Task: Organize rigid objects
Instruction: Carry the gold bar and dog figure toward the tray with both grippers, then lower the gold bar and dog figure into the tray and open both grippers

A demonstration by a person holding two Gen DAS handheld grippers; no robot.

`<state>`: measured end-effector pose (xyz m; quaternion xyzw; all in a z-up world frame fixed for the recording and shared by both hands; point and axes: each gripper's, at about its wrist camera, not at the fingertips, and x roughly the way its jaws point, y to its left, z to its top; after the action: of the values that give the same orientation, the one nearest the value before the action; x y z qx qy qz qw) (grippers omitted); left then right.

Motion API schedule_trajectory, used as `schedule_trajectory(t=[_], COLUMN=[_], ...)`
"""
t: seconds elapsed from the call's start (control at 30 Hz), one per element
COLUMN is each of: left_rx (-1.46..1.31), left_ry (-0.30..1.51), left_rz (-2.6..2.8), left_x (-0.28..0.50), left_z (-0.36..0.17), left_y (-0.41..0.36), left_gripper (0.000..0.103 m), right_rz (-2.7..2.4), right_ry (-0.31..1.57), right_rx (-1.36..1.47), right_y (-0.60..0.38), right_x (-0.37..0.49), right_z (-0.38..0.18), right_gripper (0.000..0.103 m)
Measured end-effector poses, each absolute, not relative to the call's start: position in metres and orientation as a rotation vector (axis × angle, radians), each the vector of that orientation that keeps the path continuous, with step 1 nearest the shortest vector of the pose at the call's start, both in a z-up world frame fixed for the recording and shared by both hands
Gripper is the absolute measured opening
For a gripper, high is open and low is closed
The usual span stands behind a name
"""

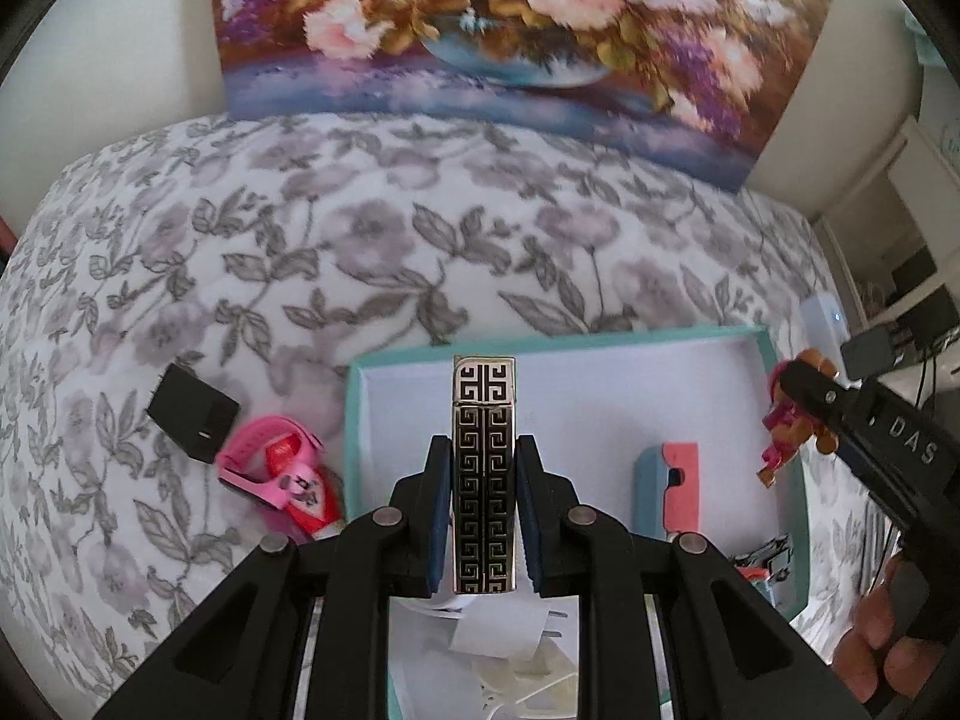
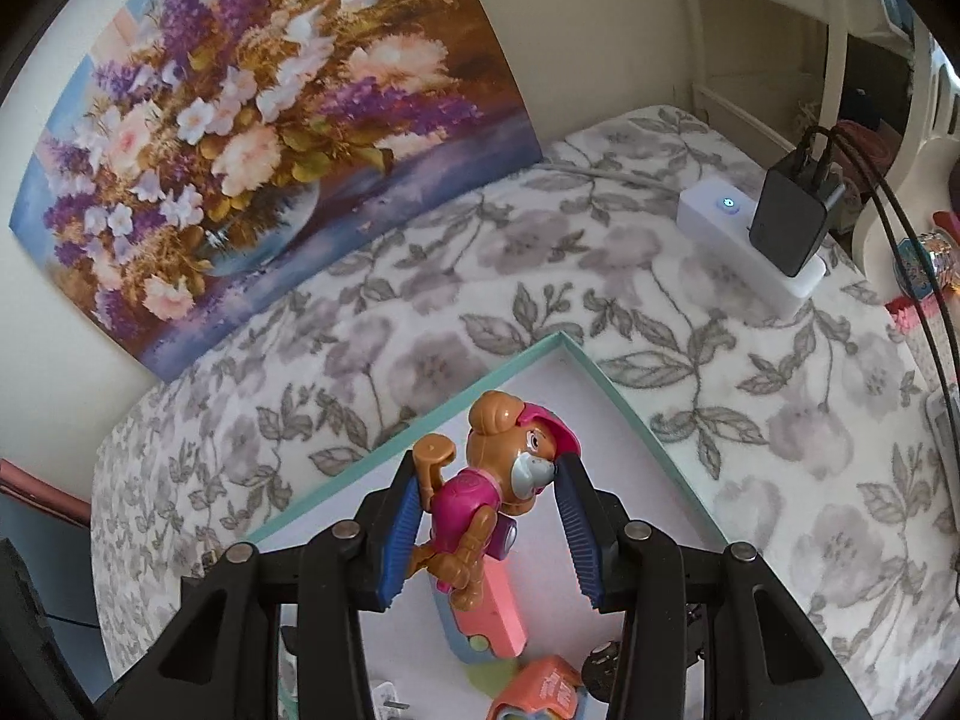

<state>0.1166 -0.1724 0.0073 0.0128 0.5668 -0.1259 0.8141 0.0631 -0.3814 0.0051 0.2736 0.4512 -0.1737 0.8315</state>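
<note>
Left gripper (image 1: 483, 510) fingers clamped on an upright patterned lighter (image 1: 483, 468), right gripper (image 2: 489, 531) fingers clamped on a toy dog (image 2: 486, 492), both above the teal box (image 1: 354, 414); beyond, flowered bedspread (image 1: 360, 228) and propped painting (image 1: 510, 18).

A bed (image 2: 660, 324) under a grey-flowered white cover stands against a cream wall (image 2: 600, 48), a large flower painting (image 2: 252, 138) propped upright on it, with a white power strip (image 2: 720, 228) lying near its edge in soft daylight.
</note>
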Motion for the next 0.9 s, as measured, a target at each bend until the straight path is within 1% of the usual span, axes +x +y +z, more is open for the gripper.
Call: schedule_trajectory(t=[0.37, 0.47, 0.53, 0.6, 0.67, 0.73, 0.77, 0.83, 0.9], left_rx=[0.077, 0.083, 0.085, 0.076, 0.072, 0.070, 0.068, 0.055, 0.041], left_ry=[1.271, 1.269, 1.262, 1.260, 1.259, 1.252, 1.249, 1.241, 1.234], left_rz=[-0.256, -0.253, -0.253, -0.254, -0.250, -0.241, -0.237, -0.228, -0.217], left_x=[0.116, 0.116, 0.117, 0.117, 0.119, 0.120, 0.121, 0.122, 0.123], left_z=[-0.018, -0.018, -0.014, -0.012, -0.010, -0.008, -0.006, -0.002, 0.002], left_y=[-0.179, -0.179, -0.178, -0.177, -0.175, -0.173, -0.172, -0.167, -0.163], left_gripper=[0.021, 0.021, 0.023, 0.035, 0.040, 0.041, 0.043, 0.050, 0.059], right_rz=[-0.382, -0.390, -0.400, -0.408, -0.413, -0.420, -0.422, -0.426, -0.427], right_ry=[1.032, 1.038, 1.044, 1.052, 1.057, 1.062, 1.060, 1.053, 1.048], right_rx=[0.574, 0.576, 0.571, 0.573, 0.578, 0.578, 0.577, 0.569, 0.559], right_y=[-0.382, -0.383, -0.383, -0.384, -0.385, -0.386, -0.386, -0.384, -0.383], right_x=[0.067, 0.067, 0.067, 0.067, 0.067, 0.066, 0.066, 0.066, 0.066], right_z=[-0.017, -0.017, -0.017, -0.019, -0.020, -0.019, -0.018, -0.014, -0.011], right_gripper=[0.047, 0.047, 0.047, 0.047, 0.048, 0.055, 0.057, 0.059, 0.060])
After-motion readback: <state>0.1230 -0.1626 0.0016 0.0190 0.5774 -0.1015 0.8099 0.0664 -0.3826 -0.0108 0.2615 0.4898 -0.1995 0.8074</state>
